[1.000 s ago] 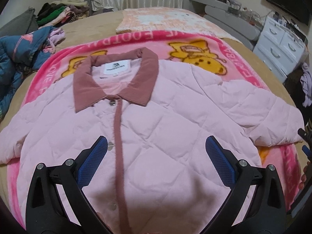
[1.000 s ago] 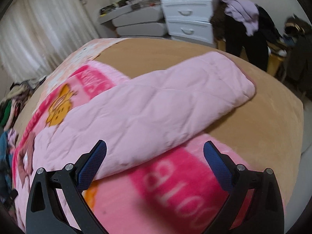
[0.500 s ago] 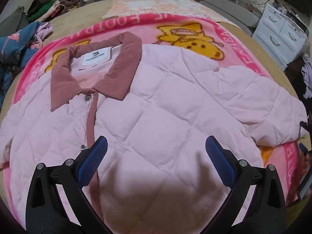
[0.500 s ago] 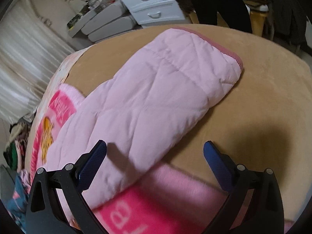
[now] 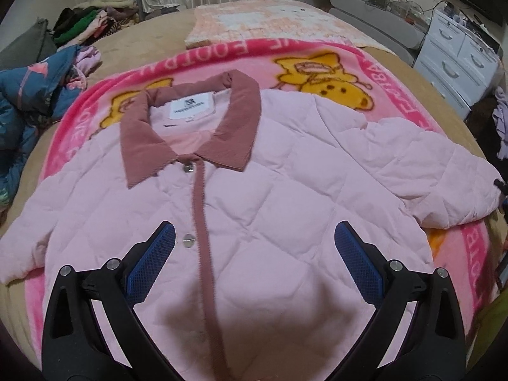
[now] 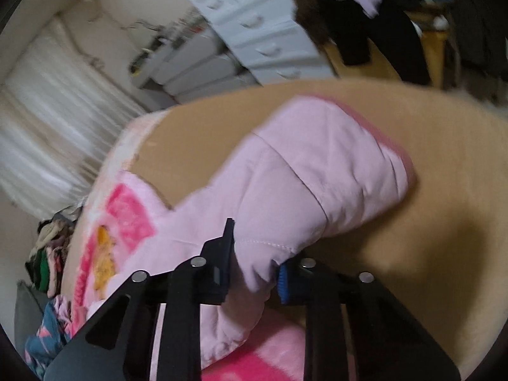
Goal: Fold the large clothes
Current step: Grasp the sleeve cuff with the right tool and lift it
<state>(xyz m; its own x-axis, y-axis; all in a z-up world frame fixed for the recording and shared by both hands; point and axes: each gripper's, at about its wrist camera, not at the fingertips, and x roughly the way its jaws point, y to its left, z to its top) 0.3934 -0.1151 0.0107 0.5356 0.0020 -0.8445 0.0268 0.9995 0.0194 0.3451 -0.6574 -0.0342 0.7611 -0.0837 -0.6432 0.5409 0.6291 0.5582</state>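
Pink quilted jacket point(image 5: 285, 190), buttoned, spread face-up on blanket, corduroy collar point(image 5: 190, 136)

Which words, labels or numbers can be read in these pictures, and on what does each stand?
"FOOT": upside down on the far border of the pink blanket; letters beside it are cut off.
Right border letters: only partly legible.
White neck label in the pink jacket: print too small.
Right wrist view: too blurred.

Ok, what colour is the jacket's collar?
Dusty rose, darker than the pale pink jacket; the collar shows best in the left wrist view.
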